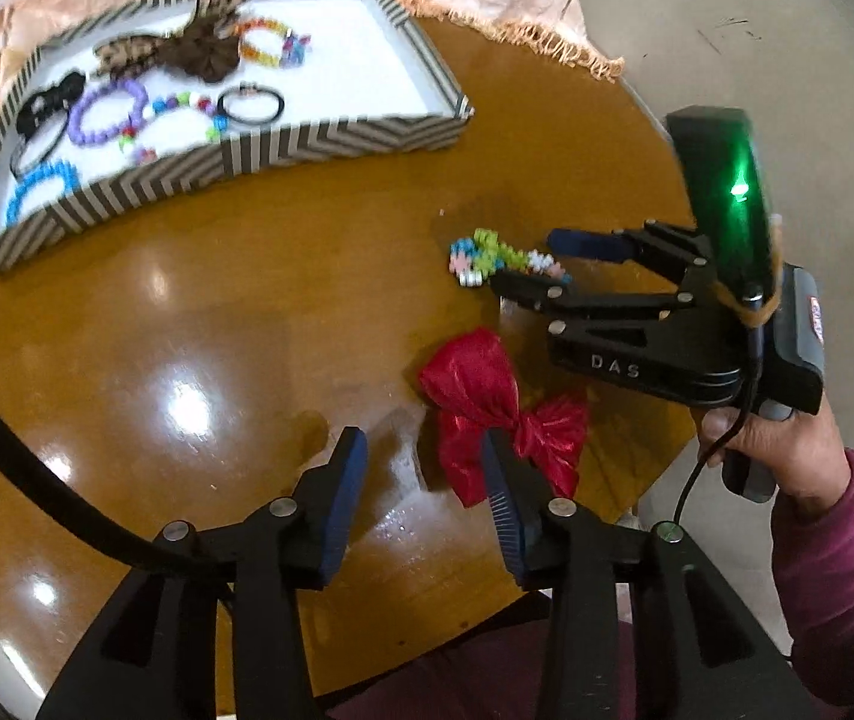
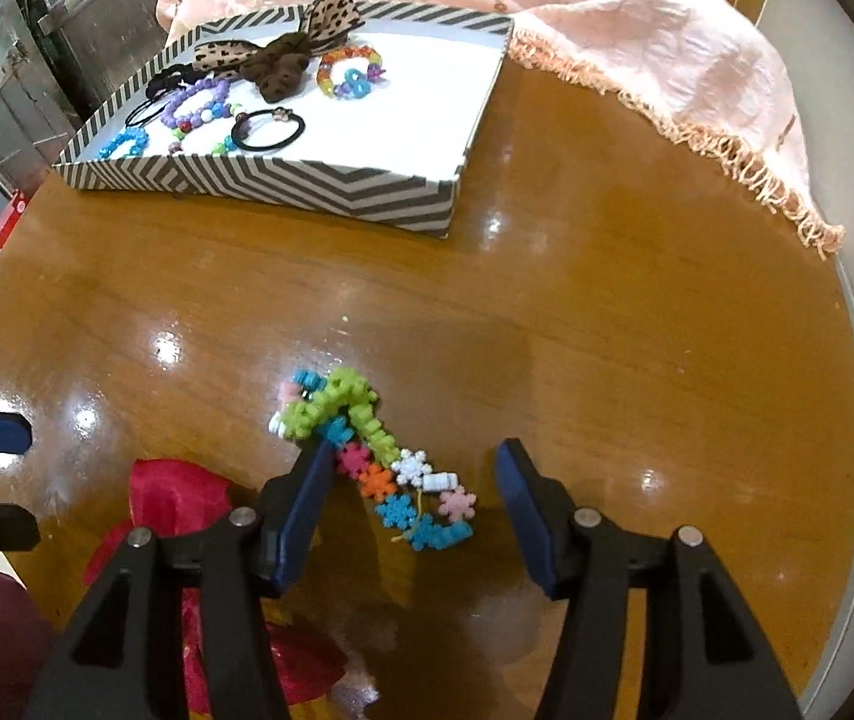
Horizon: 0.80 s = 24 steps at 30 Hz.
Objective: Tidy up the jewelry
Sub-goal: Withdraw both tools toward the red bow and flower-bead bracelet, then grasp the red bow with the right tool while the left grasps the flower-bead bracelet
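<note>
- Glossy round brown wooden table (image 2: 607,312), glare spots across it; a peach fringed cloth (image 2: 637,42) is draped over its far edge.
- Shallow striped black-and-white cardboard tray (image 2: 319,183) sits at the far side, touching the cloth.
- Inside the tray, white floor: purple beaded bracelet (image 1: 108,114), blue beaded bracelet (image 1: 37,192), orange-and-yellow beaded bracelet (image 1: 262,45), black elastic hair tie (image 2: 268,131), brown scrunchie with leopard-print ribbon (image 2: 280,63). More black bands lie at the tray's left end, too blurred to count.
- Multicoloured snowflake-bead bracelet (image 2: 379,462) lies loose on the table, well apart from the tray.
- Right gripper (image 2: 415,456): jaws apart, straddling the snowflake-bead bracelet; left pad looks just against the beads, right pad clear. Not clamped.
- Person's hand (image 1: 781,450) in a maroon sleeve (image 1: 847,570) holds that gripper's handle.
- Crinkly red foil ribbon bow (image 1: 499,414) lies on the table near the bracelet.
- Left gripper (image 1: 424,456): jaws wide, nothing between them; right finger overlaps the bow's edge in view.
</note>
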Available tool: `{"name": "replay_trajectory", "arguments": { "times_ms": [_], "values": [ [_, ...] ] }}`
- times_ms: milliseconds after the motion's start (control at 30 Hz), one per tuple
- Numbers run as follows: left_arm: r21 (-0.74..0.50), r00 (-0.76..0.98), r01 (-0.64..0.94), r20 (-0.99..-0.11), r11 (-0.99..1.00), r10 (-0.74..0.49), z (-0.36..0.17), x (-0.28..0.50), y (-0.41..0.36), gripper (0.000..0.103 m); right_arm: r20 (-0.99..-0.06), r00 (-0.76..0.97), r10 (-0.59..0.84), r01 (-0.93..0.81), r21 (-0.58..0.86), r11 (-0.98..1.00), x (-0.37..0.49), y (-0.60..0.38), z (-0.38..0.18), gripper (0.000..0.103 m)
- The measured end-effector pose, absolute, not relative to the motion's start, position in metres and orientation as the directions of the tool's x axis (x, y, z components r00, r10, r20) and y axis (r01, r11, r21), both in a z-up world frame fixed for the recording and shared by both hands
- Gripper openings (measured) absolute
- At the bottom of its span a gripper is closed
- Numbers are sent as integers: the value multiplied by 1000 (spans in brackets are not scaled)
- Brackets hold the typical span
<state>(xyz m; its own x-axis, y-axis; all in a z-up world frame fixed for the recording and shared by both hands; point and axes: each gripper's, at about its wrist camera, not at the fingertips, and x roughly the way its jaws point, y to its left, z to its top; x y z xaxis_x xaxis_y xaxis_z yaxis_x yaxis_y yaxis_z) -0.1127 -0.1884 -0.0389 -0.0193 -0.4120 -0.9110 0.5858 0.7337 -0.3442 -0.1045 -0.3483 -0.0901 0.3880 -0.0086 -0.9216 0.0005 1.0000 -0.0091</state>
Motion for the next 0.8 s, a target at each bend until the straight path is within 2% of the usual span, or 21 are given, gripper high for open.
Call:
{"name": "replay_trajectory", "arguments": {
  "times_ms": [167, 333, 433, 667, 800],
  "values": [
    [-360, -71, 569, -917, 740, -392, -51, -119, -191, 40, -924, 383, -11, -21, -21, 1000, -105, -346, -91, 57],
    [-360, -87, 544, -922, 758, -376, -58, -118, -191, 40, -902, 422, 93, -11, 97, 995, -126, -353, -68, 57],
    [-366, -82, 512, -921, 777, -380, -60, -110, -187, 40, -887, 417, 200, -83, 182, 980, -143, -347, -55, 57],
    [-358, -45, 503, -920, 787, -389, -49, -89, -188, 40, -905, 347, 245, -254, 161, 954, -166, -304, -63, 60],
    [-359, -42, 511, -918, 781, -394, -42, -79, -198, 40, -922, 340, 187, -319, 74, 945, -170, -278, -79, 60]
  ]
}}
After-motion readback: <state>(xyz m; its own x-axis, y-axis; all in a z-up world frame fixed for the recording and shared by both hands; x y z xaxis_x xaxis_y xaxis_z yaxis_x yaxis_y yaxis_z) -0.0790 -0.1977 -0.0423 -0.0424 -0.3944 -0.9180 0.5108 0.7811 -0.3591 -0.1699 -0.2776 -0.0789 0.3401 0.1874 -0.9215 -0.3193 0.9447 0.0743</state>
